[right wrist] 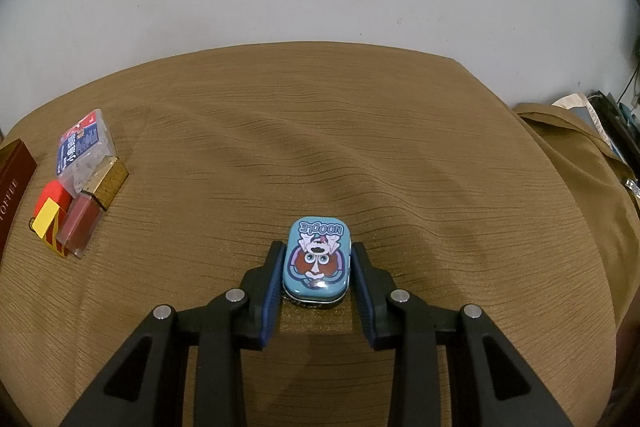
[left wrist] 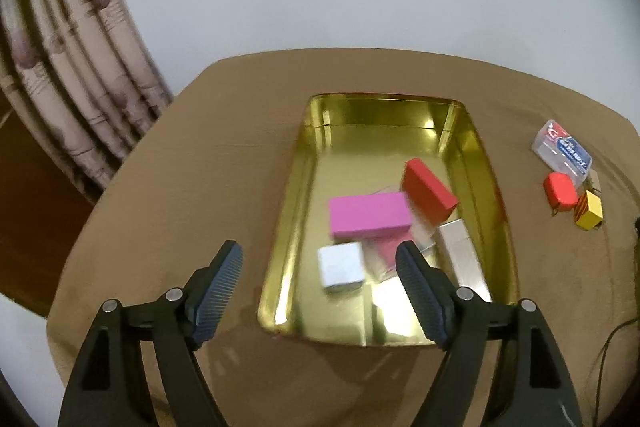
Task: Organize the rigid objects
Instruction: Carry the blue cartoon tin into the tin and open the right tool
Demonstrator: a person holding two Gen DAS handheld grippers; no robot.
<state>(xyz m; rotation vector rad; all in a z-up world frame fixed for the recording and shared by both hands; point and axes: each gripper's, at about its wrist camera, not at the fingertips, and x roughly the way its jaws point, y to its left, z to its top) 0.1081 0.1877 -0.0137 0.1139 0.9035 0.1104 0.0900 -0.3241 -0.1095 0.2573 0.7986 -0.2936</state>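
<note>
The right gripper (right wrist: 318, 273) is clamped on a blue tin (right wrist: 318, 259) lettered "NOODLE", on the brown cloth (right wrist: 320, 131). Off to its left sit a clear box (right wrist: 86, 147) with print too small to read and a brown box (right wrist: 12, 183) reading "TOFFEE". The left gripper (left wrist: 320, 267) hangs wide open and empty above the gold tray (left wrist: 400, 119), which holds a pink box (left wrist: 368, 213), a red box (left wrist: 428, 189) and a white cube (left wrist: 340, 265).

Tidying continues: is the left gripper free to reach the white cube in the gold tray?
Probably yes: the left gripper is open and empty, with the white cube uncovered just ahead in the gold tray.
</note>
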